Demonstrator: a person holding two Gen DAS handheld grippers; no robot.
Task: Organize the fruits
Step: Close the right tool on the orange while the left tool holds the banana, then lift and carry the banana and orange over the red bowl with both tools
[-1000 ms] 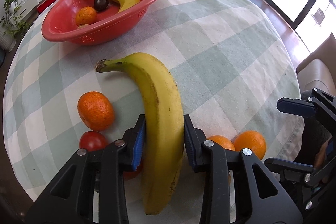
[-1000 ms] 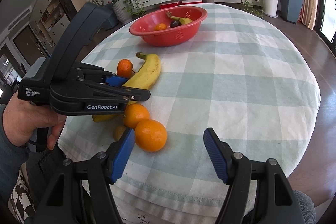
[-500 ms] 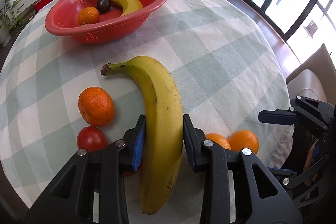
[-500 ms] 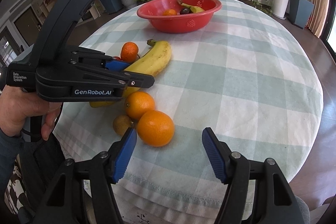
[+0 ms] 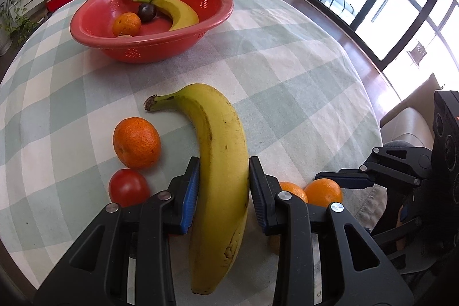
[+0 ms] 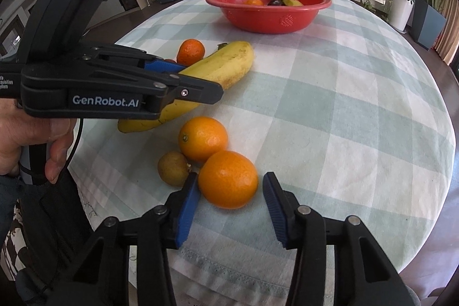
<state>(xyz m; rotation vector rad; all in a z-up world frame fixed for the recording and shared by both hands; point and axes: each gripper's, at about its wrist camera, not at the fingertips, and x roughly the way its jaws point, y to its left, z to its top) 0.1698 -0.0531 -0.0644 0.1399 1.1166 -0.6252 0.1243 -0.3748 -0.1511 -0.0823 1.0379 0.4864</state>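
- My left jaws [image 5: 222, 191] are clenching the loose banana [image 5: 221, 162] across its middle, pads pressing both flanks; it is lying on the counter [image 5: 287, 82], stem toward the red bowl [image 5: 152, 48].
- My right jaws [image 6: 229, 197] have just been closing around the near orange [image 6: 228, 179]; the left pad is touching it, the right pad is standing just clear, so not gripping yet.
- To do this well, I am judging that the right jaws should finish closing centred on the orange, since round fruit may roll out sideways.
- A second orange [image 6: 203, 138] and a small brown fruit [image 6: 173, 168] are touching or nearly touching the near orange; nudging them is likely.
- A mandarin [image 5: 136, 142] and a tomato [image 5: 129, 187] are sitting just beside the banana, on its left in the left wrist view.
- The bowl, well apart, is already holding a banana, a mandarin and a dark fruit.
- The person's hand [image 6: 28, 139] is gripping the left handle.
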